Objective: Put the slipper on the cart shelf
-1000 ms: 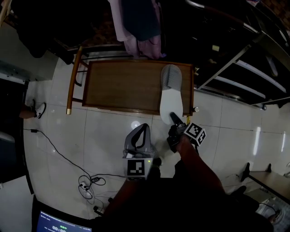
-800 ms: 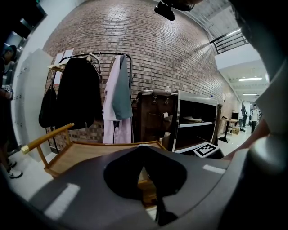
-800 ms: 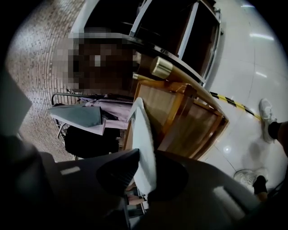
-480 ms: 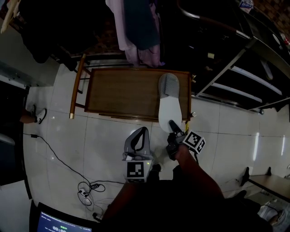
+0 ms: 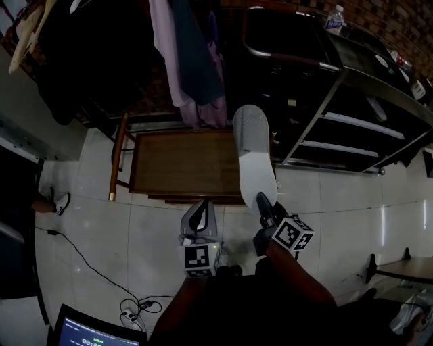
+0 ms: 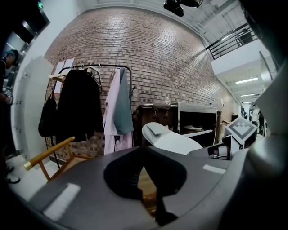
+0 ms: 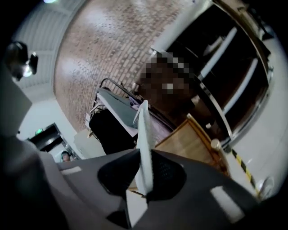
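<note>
A grey slipper (image 5: 254, 155) with a white sole hangs in the air over the right end of the wooden cart shelf (image 5: 183, 165), toe pointing away from me. My right gripper (image 5: 262, 201) is shut on its heel; in the right gripper view the slipper (image 7: 143, 134) runs edge-on between the jaws of the right gripper (image 7: 145, 167). My left gripper (image 5: 203, 206) hovers over the floor just in front of the cart, shut and holding nothing. The left gripper view shows the slipper (image 6: 173, 140) to the right, beyond the closed tips of the left gripper (image 6: 146, 150).
Garments (image 5: 189, 61) hang on a rack behind the cart. A black metal shelf unit (image 5: 352, 115) stands to the right, with a water bottle (image 5: 333, 19) on top. Cables (image 5: 128, 314) and a laptop screen (image 5: 88, 331) lie on the tiled floor near left.
The slipper, which lay flat on the cart's right end, has risen off the wood in the right gripper's hold. The left gripper has stayed near the cart's front edge.
</note>
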`<state>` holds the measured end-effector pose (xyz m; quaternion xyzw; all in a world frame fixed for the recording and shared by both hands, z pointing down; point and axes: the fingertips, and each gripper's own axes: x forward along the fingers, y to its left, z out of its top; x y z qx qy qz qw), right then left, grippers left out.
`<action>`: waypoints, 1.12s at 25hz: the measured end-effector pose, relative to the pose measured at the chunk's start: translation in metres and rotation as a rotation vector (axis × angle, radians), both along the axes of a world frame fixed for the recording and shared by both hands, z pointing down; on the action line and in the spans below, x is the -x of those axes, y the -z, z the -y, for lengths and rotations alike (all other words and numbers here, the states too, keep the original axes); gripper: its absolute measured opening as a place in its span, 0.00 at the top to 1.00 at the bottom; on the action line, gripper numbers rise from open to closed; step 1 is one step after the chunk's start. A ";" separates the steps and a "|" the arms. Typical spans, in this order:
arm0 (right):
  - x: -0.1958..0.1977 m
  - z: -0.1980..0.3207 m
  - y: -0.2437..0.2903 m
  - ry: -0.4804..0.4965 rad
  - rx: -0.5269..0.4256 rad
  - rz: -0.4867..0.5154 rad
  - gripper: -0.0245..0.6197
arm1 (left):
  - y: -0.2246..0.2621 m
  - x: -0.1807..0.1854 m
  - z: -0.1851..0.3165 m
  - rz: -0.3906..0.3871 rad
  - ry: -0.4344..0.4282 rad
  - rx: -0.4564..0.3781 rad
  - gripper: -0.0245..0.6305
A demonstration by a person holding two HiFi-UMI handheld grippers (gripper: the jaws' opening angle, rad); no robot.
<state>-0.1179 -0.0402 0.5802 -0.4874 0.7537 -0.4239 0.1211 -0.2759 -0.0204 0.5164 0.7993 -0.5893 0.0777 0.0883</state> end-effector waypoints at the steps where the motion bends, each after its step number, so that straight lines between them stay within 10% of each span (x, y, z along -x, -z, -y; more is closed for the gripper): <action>1: -0.004 -0.001 0.011 -0.011 -0.038 -0.047 0.88 | 0.004 -0.001 0.002 -0.010 -0.005 -0.004 0.94; 15: -0.046 -0.022 0.157 -0.199 -0.569 -0.804 0.89 | 0.055 -0.021 0.010 -0.043 -0.054 -0.102 0.94; 28: -0.103 -0.031 0.157 -0.280 -0.529 -0.886 0.88 | 0.080 -0.061 0.015 -0.057 -0.099 -0.139 0.94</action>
